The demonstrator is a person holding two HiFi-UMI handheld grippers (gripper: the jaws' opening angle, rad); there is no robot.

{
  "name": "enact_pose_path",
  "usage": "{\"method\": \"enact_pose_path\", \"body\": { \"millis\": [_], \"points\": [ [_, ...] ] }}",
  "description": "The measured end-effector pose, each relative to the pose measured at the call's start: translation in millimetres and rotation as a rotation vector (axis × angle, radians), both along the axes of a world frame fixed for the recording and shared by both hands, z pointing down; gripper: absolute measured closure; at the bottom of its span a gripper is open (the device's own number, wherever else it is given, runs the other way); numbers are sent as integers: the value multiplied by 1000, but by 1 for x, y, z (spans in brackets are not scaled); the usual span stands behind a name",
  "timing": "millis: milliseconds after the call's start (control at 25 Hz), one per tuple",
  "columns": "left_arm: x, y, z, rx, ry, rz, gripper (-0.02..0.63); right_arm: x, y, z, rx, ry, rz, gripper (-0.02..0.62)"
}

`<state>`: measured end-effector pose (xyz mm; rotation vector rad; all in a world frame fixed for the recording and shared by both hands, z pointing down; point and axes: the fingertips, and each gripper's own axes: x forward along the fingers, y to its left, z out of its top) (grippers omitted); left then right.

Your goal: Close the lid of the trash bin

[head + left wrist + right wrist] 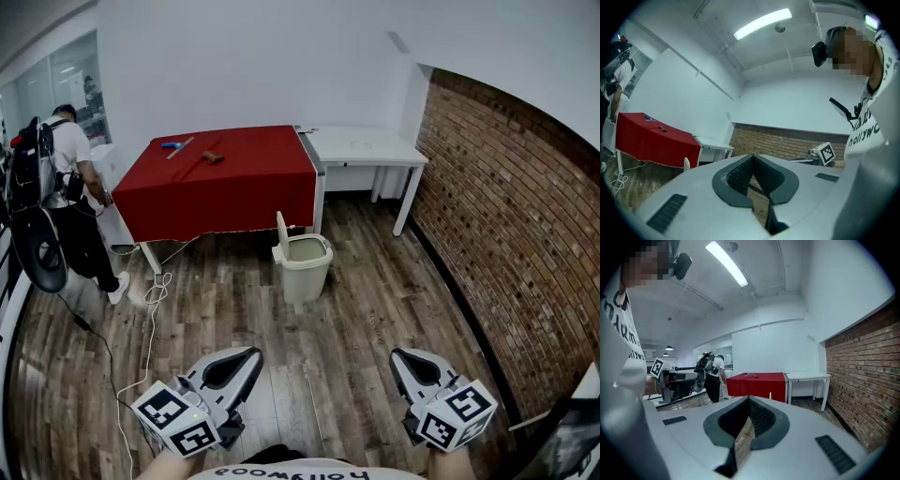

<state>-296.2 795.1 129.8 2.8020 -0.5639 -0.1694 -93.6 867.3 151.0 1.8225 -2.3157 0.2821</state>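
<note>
1. Left gripper (246, 358): jaws drawn together at the tips, nothing between them. I hold it low by my body, nose forward and slightly inward over the wooden floor (356, 319).
2. Trash bin (305, 267): stands on the floor at the corner of the red-clothed table (225, 178), ahead of me and well apart from both grippers. Its lid (281, 234) stands upright at the left rim, open. By my judgement nothing is done yet: approach, reach and push-down are all left.
3. Right gripper (401, 360): jaws likewise together, empty, level with the left.
</note>
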Motion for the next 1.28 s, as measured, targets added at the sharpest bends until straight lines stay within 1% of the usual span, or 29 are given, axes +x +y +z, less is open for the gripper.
{"method": "enact_pose_path", "body": {
  "millis": [360, 640, 720, 840, 880, 920, 960, 1040, 1120, 1200, 1280],
  "points": [
    [-16, -27, 0, 14, 11, 3, 598, -15, -28, -1, 15, 10, 2, 588],
    [-25, -41, 8, 6, 15, 44, 598, -32, -48, -3, 83, -37, 12, 588],
    [-29, -46, 7, 3, 63, 43, 598, -34, -54, 0, 86, -26, 19, 588],
    [-39, -57, -2, -28, 192, 42, 598, -36, -65, 4, 64, -19, 7, 588],
    [-41, -61, -3, -38, 218, 40, 600, -36, -69, 6, 51, -19, -4, 588],
    [-42, -66, -1, -46, 226, 33, 598, -36, -73, 9, 35, -16, -16, 588],
    [-41, -72, 3, -51, 212, 22, 598, -34, -79, 13, 19, -13, -26, 588],
    [-37, -86, 13, -51, 144, -8, 598, -30, -95, 22, -3, -9, -46, 588],
    [-33, -104, 21, -43, 82, -48, 598, -26, -117, 28, -6, -9, -75, 588],
    [-27, -128, 27, -56, 63, -87, 600, -19, -147, 32, -9, -10, -106, 588],
    [-17, -153, 32, -75, 49, -105, 600, -7, -182, 35, -14, -16, -117, 588]
  ]
}}
